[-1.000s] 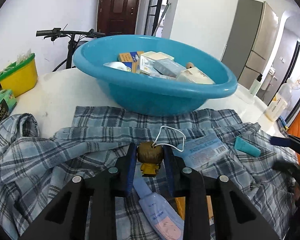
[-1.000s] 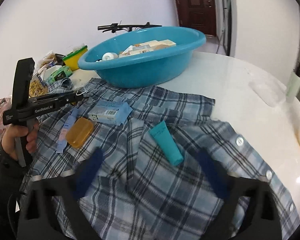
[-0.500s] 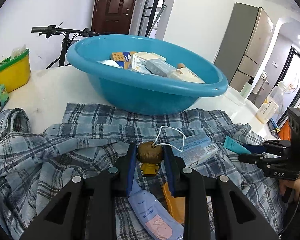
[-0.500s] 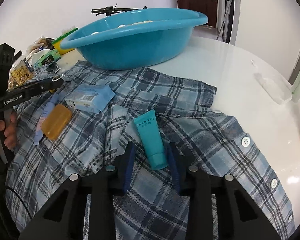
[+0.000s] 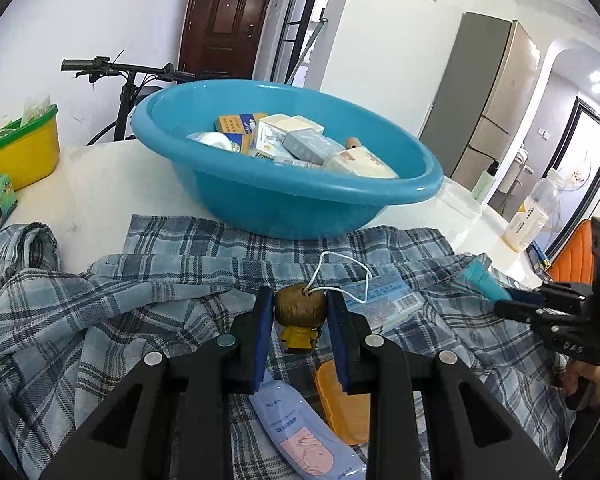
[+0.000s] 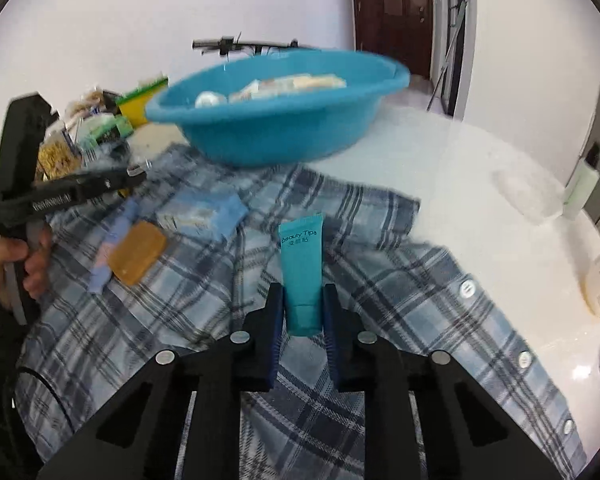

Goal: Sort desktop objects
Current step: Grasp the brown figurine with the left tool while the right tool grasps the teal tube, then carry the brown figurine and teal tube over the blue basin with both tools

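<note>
The left gripper (image 5: 300,312) clamps a small figurine (image 5: 300,314); the right gripper (image 6: 303,307) clamps a teal tube (image 6: 302,268) lying on the plaid shirt (image 6: 380,280), near the blue basin (image 6: 276,120).

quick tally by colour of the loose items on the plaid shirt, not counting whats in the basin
Teal: 1, the plastic tube in the right gripper
Light blue: 2, flat packet, soft sachet
Orange: 1, soap bar
Brown and yellow: 1, small figurine in the left gripper
Total: 5

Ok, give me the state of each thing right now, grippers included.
left gripper: shut on the small figurine
right gripper: shut on the teal tube
blue basin: upright, holds boxes
plaid shirt: spread out, rumpled
orange soap: flat on the shirt
blue packet: flat on the shirt
</note>
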A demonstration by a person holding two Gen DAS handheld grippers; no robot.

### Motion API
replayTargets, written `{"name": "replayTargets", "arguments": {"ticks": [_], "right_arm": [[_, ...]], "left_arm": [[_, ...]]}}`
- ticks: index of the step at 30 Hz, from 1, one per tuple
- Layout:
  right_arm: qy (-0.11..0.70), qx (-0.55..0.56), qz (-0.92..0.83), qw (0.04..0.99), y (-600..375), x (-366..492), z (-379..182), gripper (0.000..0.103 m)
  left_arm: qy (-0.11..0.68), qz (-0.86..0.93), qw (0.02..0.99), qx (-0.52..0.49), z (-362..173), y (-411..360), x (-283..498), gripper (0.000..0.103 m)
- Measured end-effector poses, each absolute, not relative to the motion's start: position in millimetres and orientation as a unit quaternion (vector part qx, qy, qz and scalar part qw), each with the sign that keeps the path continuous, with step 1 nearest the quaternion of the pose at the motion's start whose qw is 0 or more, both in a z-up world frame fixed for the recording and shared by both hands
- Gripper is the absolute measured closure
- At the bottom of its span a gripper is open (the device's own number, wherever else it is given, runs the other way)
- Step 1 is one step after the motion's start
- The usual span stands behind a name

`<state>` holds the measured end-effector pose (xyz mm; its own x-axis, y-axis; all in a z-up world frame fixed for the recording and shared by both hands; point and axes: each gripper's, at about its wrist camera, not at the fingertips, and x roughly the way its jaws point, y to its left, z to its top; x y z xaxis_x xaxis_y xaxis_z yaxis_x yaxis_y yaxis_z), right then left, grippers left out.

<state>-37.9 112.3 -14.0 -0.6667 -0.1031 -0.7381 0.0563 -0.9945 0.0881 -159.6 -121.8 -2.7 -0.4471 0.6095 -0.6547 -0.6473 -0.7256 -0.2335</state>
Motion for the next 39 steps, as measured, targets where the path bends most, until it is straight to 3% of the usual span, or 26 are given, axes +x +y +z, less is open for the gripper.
{"name": "replayTargets", "arguments": {"ticks": [11, 28, 39], "right_arm": [[-0.021, 0.348, -0.935, 0.068, 83, -51, 42, 0.085], [-0.019, 0.25, -0.959, 0.131, 52, -122, 131, 0.085], [-0.035, 0.243, -0.96, 0.132, 59, -175, 133, 0.085]], "left_arm": [[0.017, 0.857, 0.379, -0.349, 23, -132, -152, 0.074], [0.025, 0.892, 0.355, -0.28, 120, -136, -168, 0.074], [0.019, 0.902, 0.333, -0.274, 131, -117, -219, 0.074]]}}
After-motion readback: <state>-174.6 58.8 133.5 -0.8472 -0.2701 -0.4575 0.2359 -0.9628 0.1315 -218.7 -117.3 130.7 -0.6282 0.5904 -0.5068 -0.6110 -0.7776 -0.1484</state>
